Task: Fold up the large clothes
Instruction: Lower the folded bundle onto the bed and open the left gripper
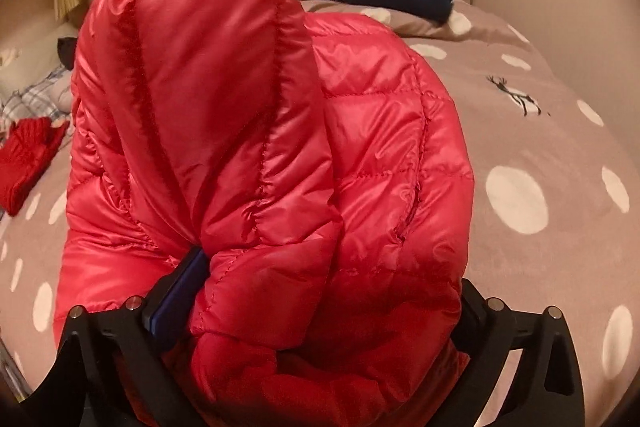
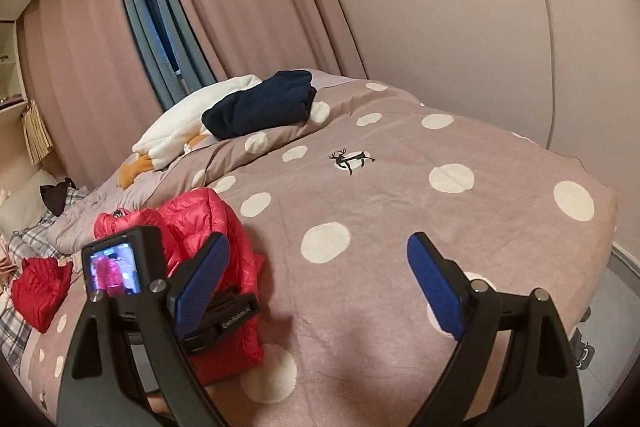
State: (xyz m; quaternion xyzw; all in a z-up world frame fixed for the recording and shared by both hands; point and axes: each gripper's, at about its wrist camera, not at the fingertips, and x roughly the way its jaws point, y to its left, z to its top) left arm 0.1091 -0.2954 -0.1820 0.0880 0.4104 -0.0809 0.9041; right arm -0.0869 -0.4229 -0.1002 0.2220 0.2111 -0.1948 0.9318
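Red puffer jacket (image 1: 256,147) bunched on polka-dot bed (image 2: 400,195), bulging between spread jaws of left hand-held gripper (image 1: 320,291), pads not pressing. Right hand-held gripper (image 2: 316,267) spread wide, empty, above bed. Navy garment (image 2: 260,107) far side.

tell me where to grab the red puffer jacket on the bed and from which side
Grip the red puffer jacket at its stitched outer edge near the left gripper, coming from the bed's near side, low along the cover. It lies bunched and slippery, so a seamed edge should pinch more surely than the puffy middle.
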